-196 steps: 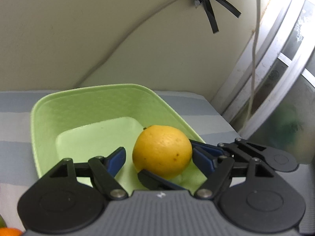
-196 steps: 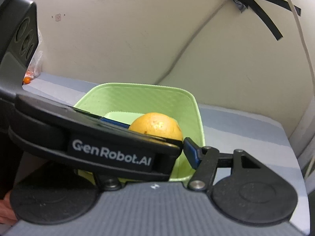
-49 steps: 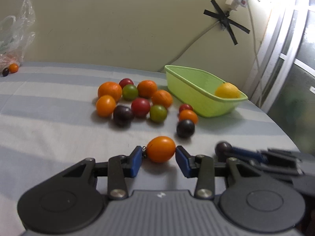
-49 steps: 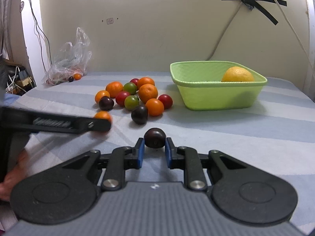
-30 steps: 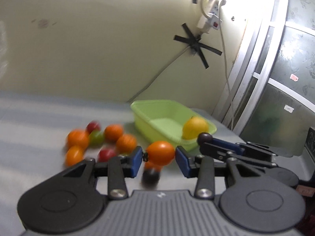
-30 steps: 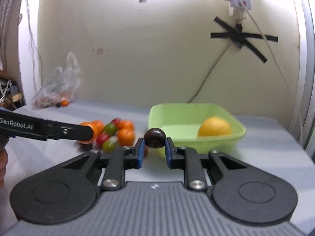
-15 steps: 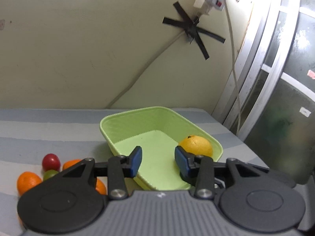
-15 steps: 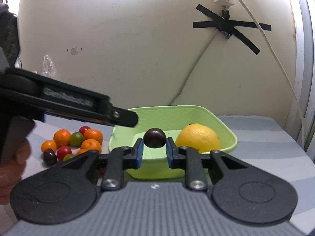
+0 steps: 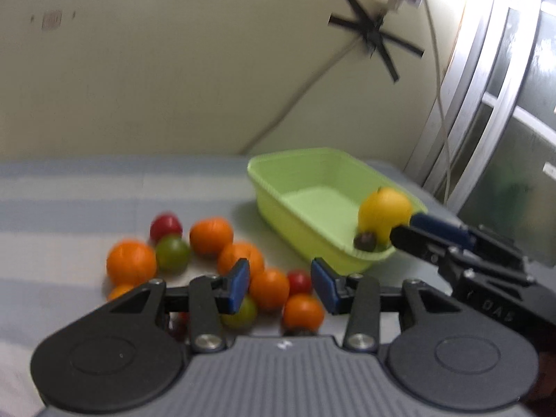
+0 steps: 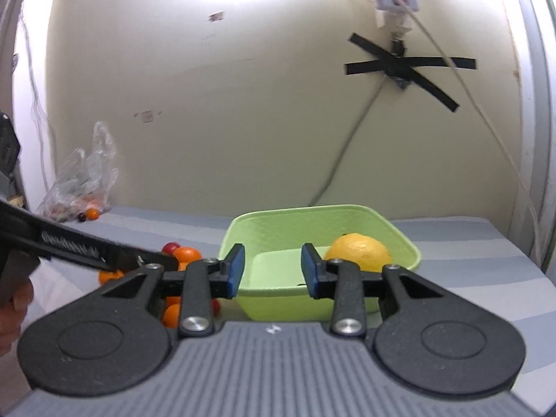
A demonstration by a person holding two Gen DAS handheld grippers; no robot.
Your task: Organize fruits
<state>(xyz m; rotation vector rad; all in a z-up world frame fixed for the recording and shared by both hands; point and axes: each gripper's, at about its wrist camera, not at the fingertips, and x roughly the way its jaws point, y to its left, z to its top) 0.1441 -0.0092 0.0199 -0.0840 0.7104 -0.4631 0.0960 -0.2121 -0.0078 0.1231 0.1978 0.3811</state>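
Both grippers are spread with nothing between the fingers. Ahead of the right gripper sits the green basket, holding a yellow orange and a dark plum at its near corner. Below the left gripper, loose fruits lie on the striped cloth before a cream wall.

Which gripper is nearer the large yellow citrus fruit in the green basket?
Right. The right gripper is at the green plastic basket, its fingertip beside the large yellow citrus fruit. The left gripper hangs open over the loose fruit pile.
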